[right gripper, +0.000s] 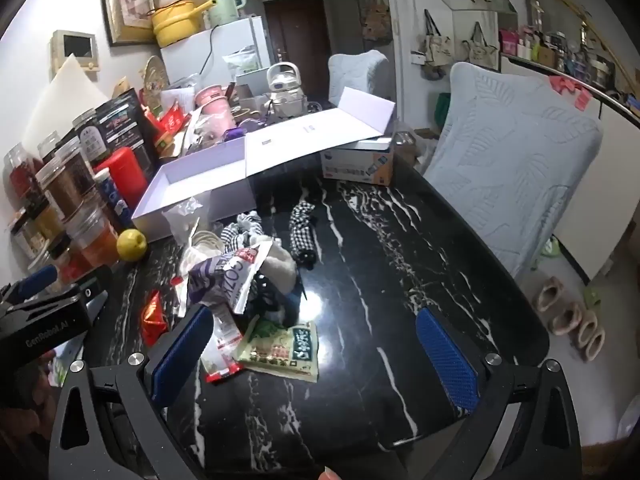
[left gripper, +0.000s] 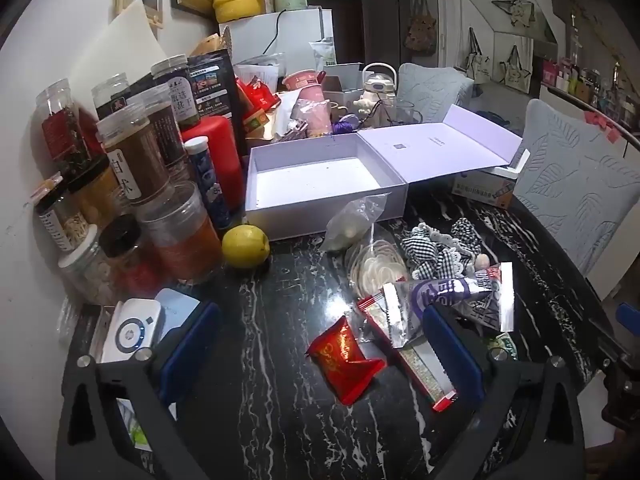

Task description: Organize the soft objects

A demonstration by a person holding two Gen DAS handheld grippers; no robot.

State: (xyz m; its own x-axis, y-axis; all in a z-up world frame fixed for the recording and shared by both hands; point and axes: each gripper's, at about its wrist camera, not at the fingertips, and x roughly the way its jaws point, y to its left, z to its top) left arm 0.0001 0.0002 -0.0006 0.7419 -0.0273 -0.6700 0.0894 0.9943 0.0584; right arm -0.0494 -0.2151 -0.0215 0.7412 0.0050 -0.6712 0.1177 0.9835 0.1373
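An empty lavender box (left gripper: 320,184) (right gripper: 192,188) with its lid folded back lies on the black marble table (left gripper: 280,400) (right gripper: 380,280). In front of it sits a heap: black-and-white gingham cloth (left gripper: 436,248) (right gripper: 302,232), a clear bag of white items (left gripper: 352,224), a purple-and-white packet (left gripper: 444,292) (right gripper: 224,276), a red snack packet (left gripper: 344,360) (right gripper: 154,316), a red-edged wrapper (left gripper: 408,348) and a green snack pack (right gripper: 280,350). My left gripper (left gripper: 320,340) is open above the red packet, gripping nothing. My right gripper (right gripper: 316,356) is open above the green pack, empty.
Jars and bottles (left gripper: 132,168) (right gripper: 64,192) crowd the left edge with a yellow lemon (left gripper: 245,247) (right gripper: 131,245) beside them. A white device (left gripper: 128,332) lies near my left finger. Cushioned chairs (left gripper: 576,192) (right gripper: 512,152) stand right of the table. A cardboard box (right gripper: 356,164) is behind.
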